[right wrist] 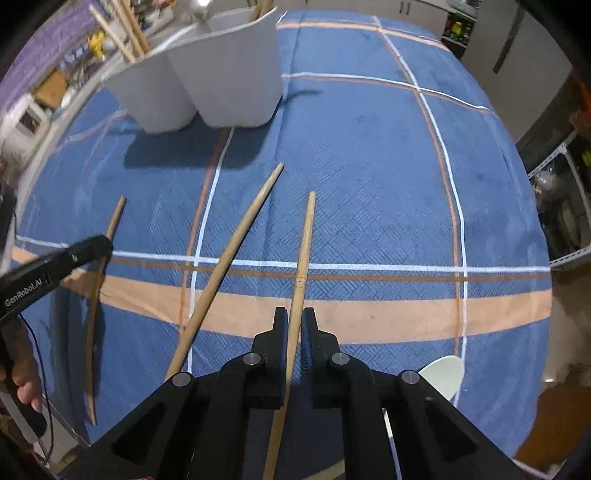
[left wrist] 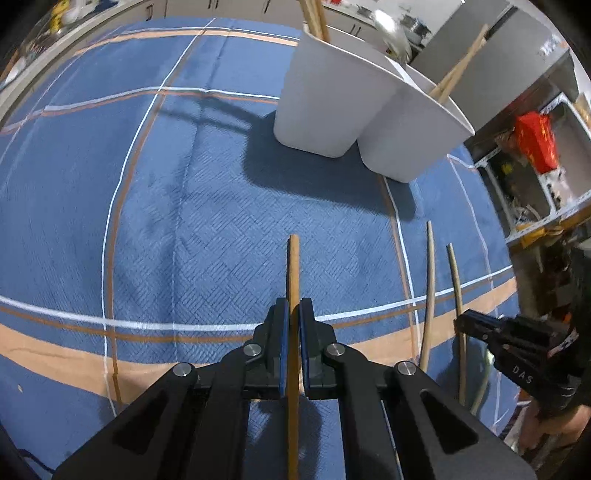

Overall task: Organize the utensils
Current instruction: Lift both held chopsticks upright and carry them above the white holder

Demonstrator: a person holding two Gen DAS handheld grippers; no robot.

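My left gripper [left wrist: 294,308] is shut on a wooden chopstick [left wrist: 293,266] just above the blue cloth [left wrist: 147,221]. My right gripper [right wrist: 294,317] is shut on another chopstick [right wrist: 306,236]; it also shows in the left wrist view [left wrist: 465,323]. A loose chopstick [right wrist: 236,243] lies on the cloth left of the right gripper. The left gripper [right wrist: 105,243] and its chopstick [right wrist: 112,218] show at the left of the right wrist view. Two joined white holders [left wrist: 332,99] stand at the back with several chopsticks [left wrist: 458,70] upright in them; they also show in the right wrist view [right wrist: 207,85].
A pale spoon bowl [right wrist: 445,374] lies by the right gripper near the table's front edge. Shelving with a red packet [left wrist: 535,140] stands beyond the table's right edge. Cabinets [right wrist: 491,33] run behind the table.
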